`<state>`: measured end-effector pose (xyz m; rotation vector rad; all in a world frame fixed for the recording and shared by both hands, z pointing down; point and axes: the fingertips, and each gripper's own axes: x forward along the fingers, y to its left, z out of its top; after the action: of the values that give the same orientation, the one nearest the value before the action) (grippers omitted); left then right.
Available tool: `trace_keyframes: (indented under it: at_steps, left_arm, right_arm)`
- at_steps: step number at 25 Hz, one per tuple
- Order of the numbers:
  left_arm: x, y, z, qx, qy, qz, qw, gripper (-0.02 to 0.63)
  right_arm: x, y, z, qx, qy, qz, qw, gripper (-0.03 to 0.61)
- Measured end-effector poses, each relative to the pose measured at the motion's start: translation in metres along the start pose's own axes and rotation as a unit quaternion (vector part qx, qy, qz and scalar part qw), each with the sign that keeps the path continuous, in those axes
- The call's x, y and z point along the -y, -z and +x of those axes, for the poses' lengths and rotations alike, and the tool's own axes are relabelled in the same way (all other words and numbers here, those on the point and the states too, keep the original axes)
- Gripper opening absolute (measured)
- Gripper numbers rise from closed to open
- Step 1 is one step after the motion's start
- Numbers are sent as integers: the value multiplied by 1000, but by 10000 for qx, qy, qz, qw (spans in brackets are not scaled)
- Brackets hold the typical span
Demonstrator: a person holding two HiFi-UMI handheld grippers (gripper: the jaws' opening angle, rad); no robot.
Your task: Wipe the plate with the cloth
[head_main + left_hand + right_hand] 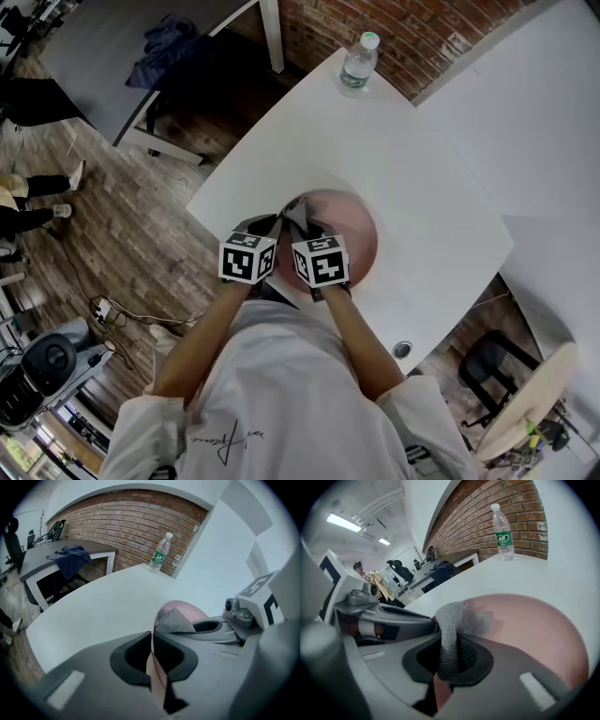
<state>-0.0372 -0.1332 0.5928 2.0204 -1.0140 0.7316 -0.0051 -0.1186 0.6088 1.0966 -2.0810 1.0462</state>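
The left gripper [152,657] was clamped on the near rim of the pink plate [354,232], which sat at the near side of the white table [422,178]; whether it lay flat or tilted was unclear. The plate looked stiff, smooth and breakable, so a firm hold on the rim seemed the sensible one. Against its face lay the grey cloth [461,620], soft, light and bunched. The right gripper [449,660] had its jaws closed on a fold of it, probably enough for rubbing.
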Motion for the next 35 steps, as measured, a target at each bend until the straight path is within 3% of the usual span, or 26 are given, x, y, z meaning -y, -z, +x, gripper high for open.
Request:
trace_keyframes:
  at_steps: [10,35]
  left_arm:
    - [0,0,1,17,-2,-38,10000,29]
    - [-1,0,0,23,-33,-66,10000,29]
  right_arm:
    - [-8,6,1,-124,-373,263,9989,32]
    - [-34,30,-2,-729,-1067,135,9915,32]
